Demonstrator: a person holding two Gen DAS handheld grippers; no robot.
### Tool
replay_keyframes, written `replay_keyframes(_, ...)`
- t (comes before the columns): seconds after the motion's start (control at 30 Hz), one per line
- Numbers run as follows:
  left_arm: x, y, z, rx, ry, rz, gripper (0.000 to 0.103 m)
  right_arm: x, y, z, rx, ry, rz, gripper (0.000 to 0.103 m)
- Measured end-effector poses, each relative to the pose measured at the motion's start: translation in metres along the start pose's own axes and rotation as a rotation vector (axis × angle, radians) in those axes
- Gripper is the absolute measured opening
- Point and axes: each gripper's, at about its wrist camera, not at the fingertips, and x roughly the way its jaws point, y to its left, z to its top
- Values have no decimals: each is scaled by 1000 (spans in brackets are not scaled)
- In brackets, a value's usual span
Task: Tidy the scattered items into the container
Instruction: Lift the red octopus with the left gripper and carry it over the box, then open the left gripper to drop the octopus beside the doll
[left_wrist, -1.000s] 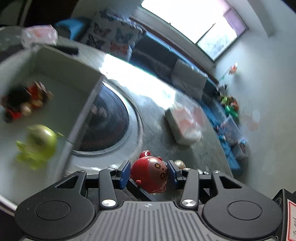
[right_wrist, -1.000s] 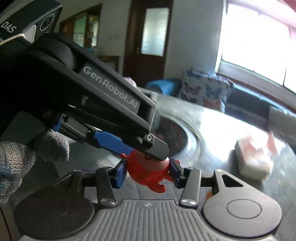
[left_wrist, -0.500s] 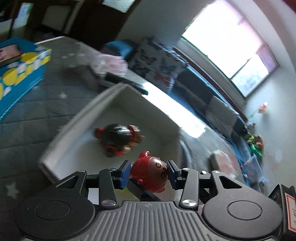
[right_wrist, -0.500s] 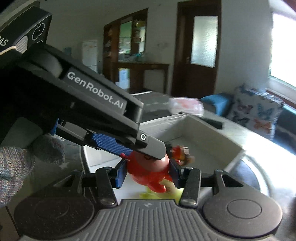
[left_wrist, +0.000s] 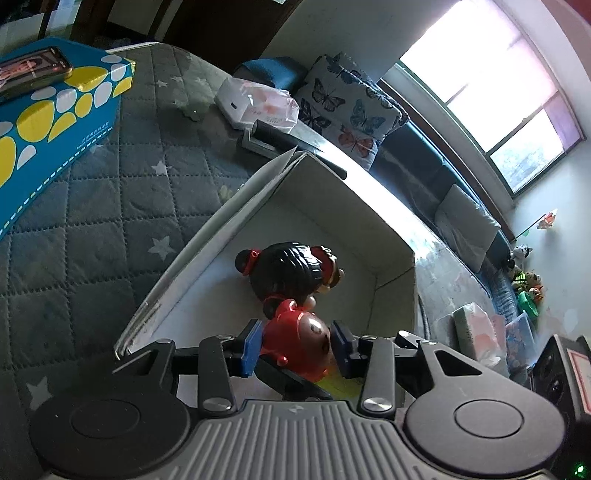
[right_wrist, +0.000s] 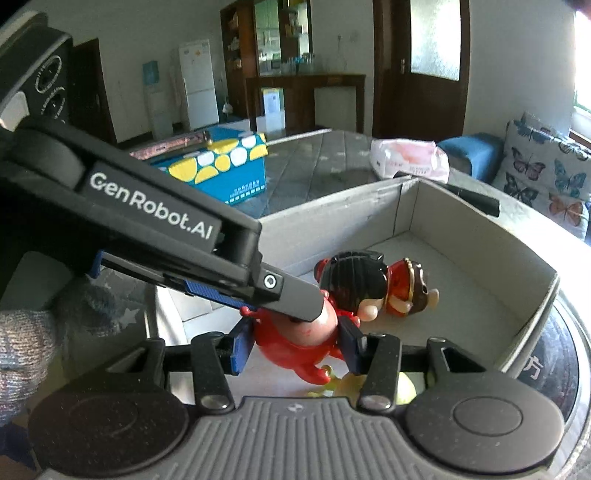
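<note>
The left wrist view looks steeply down from just above the white box (left_wrist: 332, 206), facing the window beyond it. The right wrist view sits lower, close over the white box (right_wrist: 476, 225), facing the door. Both share the box interior and the black-haired doll (left_wrist: 291, 269) (right_wrist: 354, 280).

I see both grippers meeting over the near end of the box (left_wrist: 391, 229), each closed on the same toy (left_wrist: 299, 345), the left gripper (left_wrist: 297, 349) crossing in front of the right gripper (right_wrist: 295, 345). A doll (right_wrist: 365, 282) lies inside the box, just behind the toy. A carton (left_wrist: 55, 122) sits left of the box, with a phone (left_wrist: 33, 70) on top.
</note>
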Motion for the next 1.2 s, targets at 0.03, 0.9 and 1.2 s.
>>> replay_keyframes(0.03,0,0,0,2,0,2,43,2,0,1,2,9,5,49)
replay_keyframes(0.9,-7,2,2,11,-25,24,42,8,-6,2,38,77,57,50)
replay_keyframes(1.2,-24,-13,-5,28,-54,-5,42,-29,-4,-4,71,-43,38,51)
